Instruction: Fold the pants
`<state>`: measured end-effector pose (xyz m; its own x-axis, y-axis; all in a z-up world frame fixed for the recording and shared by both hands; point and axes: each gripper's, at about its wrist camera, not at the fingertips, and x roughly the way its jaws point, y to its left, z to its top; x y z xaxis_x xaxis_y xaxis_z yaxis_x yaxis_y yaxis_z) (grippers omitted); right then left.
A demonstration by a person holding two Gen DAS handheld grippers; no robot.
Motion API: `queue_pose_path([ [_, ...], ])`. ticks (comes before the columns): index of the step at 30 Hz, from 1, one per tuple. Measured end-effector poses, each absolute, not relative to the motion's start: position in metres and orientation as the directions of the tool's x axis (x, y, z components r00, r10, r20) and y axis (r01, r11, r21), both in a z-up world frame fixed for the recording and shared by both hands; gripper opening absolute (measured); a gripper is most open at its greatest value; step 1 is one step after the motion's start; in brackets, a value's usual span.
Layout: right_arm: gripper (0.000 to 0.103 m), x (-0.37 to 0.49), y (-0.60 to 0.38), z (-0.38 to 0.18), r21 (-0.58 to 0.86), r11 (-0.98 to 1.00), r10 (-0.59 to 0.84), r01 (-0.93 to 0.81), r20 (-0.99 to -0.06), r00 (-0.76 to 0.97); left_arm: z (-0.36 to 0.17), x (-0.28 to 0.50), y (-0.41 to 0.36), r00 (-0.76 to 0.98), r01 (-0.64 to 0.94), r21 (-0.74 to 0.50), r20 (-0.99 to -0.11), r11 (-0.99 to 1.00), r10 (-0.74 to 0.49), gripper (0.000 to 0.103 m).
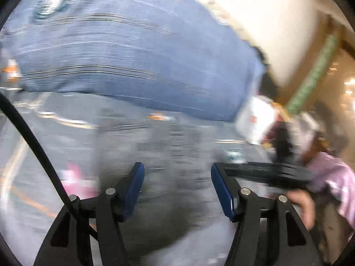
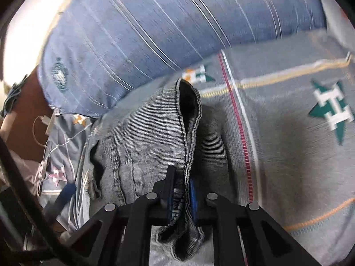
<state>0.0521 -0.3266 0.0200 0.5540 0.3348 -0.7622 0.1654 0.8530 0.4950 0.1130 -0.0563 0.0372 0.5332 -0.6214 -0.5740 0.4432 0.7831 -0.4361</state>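
Grey denim pants (image 2: pixel 142 137) lie bunched on a grey patterned bedspread (image 2: pixel 288 133), one leg opening gaping toward the far end. My right gripper (image 2: pixel 180 190) is shut on the hemmed edge of the pants, with cloth hanging below the blue pads. In the blurred left wrist view, my left gripper (image 1: pixel 177 188) is open and empty above a dark grey smear of the pants (image 1: pixel 168 166). The other gripper's black body (image 1: pixel 277 173) shows at the right of that view.
A large blue striped pillow (image 2: pixel 155 28) lies across the far side of the bed, also in the left wrist view (image 1: pixel 124 51). White cables (image 2: pixel 44 128) hang at the left bed edge. A person in a pink top (image 1: pixel 332 177) is at right.
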Motion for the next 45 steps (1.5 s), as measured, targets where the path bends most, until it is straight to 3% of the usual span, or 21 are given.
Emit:
queue_pose_path([
  [3,0.013,0.032,-0.334,0.006,0.403,0.880,0.203,0.252,-0.798,0.567,0.014,0.132,-0.041,0.505,0.362,-0.467,-0.629,0.807,-0.591,0.063],
  [5,0.016,0.028,-0.344,-0.007,0.473,0.834,0.258,0.284,-0.790,0.556,-0.005,0.142,-0.038,0.459,0.316,-0.509,-0.657,0.801,-0.598,0.063],
  [8,0.018,0.010,-0.351,0.019,0.582,0.788,0.322,0.201,-0.667,0.671,-0.003,0.140,-0.040,0.463,0.328,-0.495,-0.658,0.804,-0.594,0.063],
  [9,0.036,0.003,-0.347,0.030,0.591,0.792,0.335,0.153,-0.630,0.701,-0.001,0.136,-0.042,0.465,0.338,-0.487,-0.658,0.805,-0.593,0.063],
  [10,0.068,0.001,-0.343,0.034,0.596,0.794,0.350,0.122,-0.611,0.710,0.000,0.135,-0.044,0.464,0.347,-0.479,-0.659,0.806,-0.592,0.063],
  [11,0.076,0.001,-0.338,0.035,0.591,0.799,0.355,0.109,-0.611,0.707,-0.002,0.131,-0.045,0.466,0.348,-0.473,-0.663,0.810,-0.586,0.063],
  [14,0.072,0.010,-0.327,0.022,0.538,0.834,0.344,0.120,-0.678,0.649,0.003,0.108,-0.047,0.468,0.353,-0.453,-0.672,0.819,-0.574,0.063],
  [16,0.052,0.018,-0.325,0.008,0.540,0.829,0.355,0.147,-0.711,0.607,0.002,0.111,-0.050,0.470,0.353,-0.435,-0.683,0.828,-0.560,0.065],
  [18,0.046,0.023,-0.320,0.001,0.526,0.838,0.355,0.149,-0.731,0.583,0.000,0.114,-0.056,0.477,0.350,-0.412,-0.695,0.842,-0.538,0.066],
  [19,0.034,0.026,-0.317,-0.002,0.502,0.853,0.342,0.146,-0.747,0.570,-0.002,0.115,-0.058,0.477,0.352,-0.402,-0.700,0.845,-0.531,0.066],
  [22,0.022,0.026,-0.309,0.002,0.453,0.880,0.302,0.141,-0.764,0.571,-0.004,0.114,-0.063,0.486,0.353,-0.368,-0.714,0.860,-0.505,0.066],
  [24,0.019,0.018,-0.305,0.019,0.444,0.889,0.296,0.114,-0.745,0.598,-0.004,0.114,-0.059,0.485,0.348,-0.384,-0.707,0.855,-0.515,0.067],
  [28,0.018,-0.004,-0.286,0.037,0.361,0.928,0.231,0.093,-0.754,0.615,-0.005,0.119,-0.051,0.467,0.332,-0.418,-0.706,0.846,-0.532,0.067],
  [32,0.019,-0.002,-0.295,-0.009,0.328,0.928,0.199,0.177,-0.838,0.507,-0.011,0.121,-0.055,0.431,0.334,-0.421,-0.727,0.843,-0.534,0.067],
  [35,0.025,-0.004,-0.307,-0.008,0.418,0.888,0.260,0.191,-0.799,0.543,-0.010,0.119,-0.056,0.441,0.334,-0.401,-0.733,0.853,-0.517,0.067],
  [37,0.041,-0.010,-0.308,0.004,0.412,0.892,0.234,0.184,-0.771,0.592,-0.009,0.122,-0.050,0.432,0.318,-0.440,-0.721,0.840,-0.541,0.067],
  [38,0.043,-0.010,-0.308,0.007,0.410,0.893,0.226,0.184,-0.765,0.603,-0.010,0.124,-0.046,0.420,0.304,-0.474,-0.712,0.826,-0.563,0.067],
  [41,0.043,0.006,-0.309,0.010,0.405,0.893,0.224,0.197,-0.778,0.587,-0.015,0.132,-0.036,0.389,0.259,-0.548,-0.695,0.796,-0.605,0.067],
  [45,0.044,0.029,-0.320,0.022,0.385,0.893,0.209,0.232,-0.812,0.545,-0.012,0.132,-0.035,0.382,0.260,-0.553,-0.694,0.792,-0.610,0.067],
])
